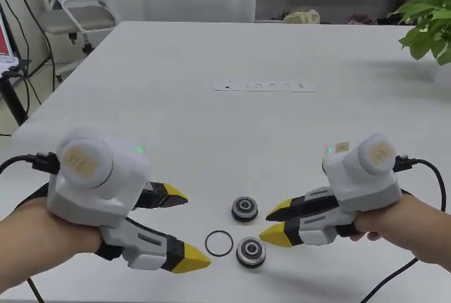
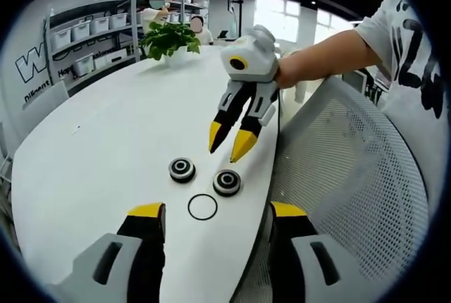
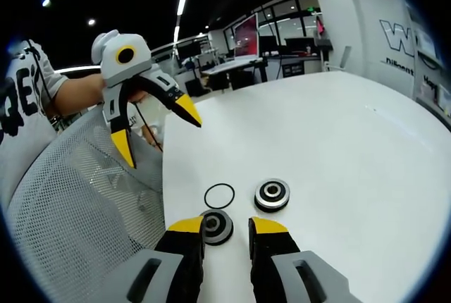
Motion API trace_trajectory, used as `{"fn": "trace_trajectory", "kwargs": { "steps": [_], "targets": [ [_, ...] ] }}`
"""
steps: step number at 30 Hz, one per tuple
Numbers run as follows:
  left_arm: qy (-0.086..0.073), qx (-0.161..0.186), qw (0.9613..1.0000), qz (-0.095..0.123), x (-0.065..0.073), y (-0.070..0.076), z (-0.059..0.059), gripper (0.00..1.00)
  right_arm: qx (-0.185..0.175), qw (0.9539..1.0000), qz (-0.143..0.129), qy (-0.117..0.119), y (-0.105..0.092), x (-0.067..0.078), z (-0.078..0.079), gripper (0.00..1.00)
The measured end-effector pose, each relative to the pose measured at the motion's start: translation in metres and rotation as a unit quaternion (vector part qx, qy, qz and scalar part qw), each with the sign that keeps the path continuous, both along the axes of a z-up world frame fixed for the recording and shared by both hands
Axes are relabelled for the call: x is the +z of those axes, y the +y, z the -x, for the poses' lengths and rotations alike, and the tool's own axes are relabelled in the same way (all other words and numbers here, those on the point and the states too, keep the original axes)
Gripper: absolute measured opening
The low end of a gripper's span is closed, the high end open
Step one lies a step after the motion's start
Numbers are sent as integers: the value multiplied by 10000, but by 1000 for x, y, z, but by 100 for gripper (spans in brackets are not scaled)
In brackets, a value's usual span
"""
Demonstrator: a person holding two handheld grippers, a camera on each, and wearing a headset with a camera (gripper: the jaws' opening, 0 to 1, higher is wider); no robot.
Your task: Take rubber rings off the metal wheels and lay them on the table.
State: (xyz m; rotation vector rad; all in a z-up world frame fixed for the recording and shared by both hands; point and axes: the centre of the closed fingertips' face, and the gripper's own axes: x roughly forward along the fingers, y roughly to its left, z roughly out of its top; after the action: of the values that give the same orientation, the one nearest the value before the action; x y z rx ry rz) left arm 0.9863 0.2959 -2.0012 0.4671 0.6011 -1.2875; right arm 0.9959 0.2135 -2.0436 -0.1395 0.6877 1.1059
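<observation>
Two small metal wheels, dark at the rim, lie flat on the white table [image 1: 232, 127]: one farther [image 1: 244, 208], one nearer [image 1: 251, 251]. A loose black rubber ring [image 1: 219, 242] lies just left of the nearer wheel. My left gripper [image 1: 184, 227] is open wide, empty, its tips left of the ring. From the right, my right gripper [image 1: 273, 223] points at the wheels with a narrow gap between its jaws and nothing in them. In the left gripper view the ring [image 2: 202, 206] lies ahead between the jaws. In the right gripper view one wheel [image 3: 215, 225] sits by the tips.
A printed paper strip [image 1: 264, 86] lies mid-table. A potted plant [image 1: 428, 21] stands at the far right corner, and office chairs [image 1: 77, 7] stand beyond the far edge. A mesh chair back [image 2: 352, 176] is close to the table's near edge. Cables trail from both grippers.
</observation>
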Motion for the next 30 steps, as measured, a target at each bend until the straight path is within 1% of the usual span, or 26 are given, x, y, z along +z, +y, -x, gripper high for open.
{"fn": "trace_trajectory", "kwargs": {
  "steps": [11,19,23,30],
  "targets": [
    [99,-119,9999,-68,-8,-11,-1,53,-34,10000,26,83,-8,-8,7,22],
    [144,-234,9995,-161,-15,-17,0,50,33,9999,64,138,-8,-14,11,22],
    [137,-329,9992,-177,-17,-21,0,46,71,9998,64,163,-7,-16,13,22],
    [242,-378,9988,-170,-21,-28,0,44,178,9996,142,159,-6,-21,16,21]
  ]
}}
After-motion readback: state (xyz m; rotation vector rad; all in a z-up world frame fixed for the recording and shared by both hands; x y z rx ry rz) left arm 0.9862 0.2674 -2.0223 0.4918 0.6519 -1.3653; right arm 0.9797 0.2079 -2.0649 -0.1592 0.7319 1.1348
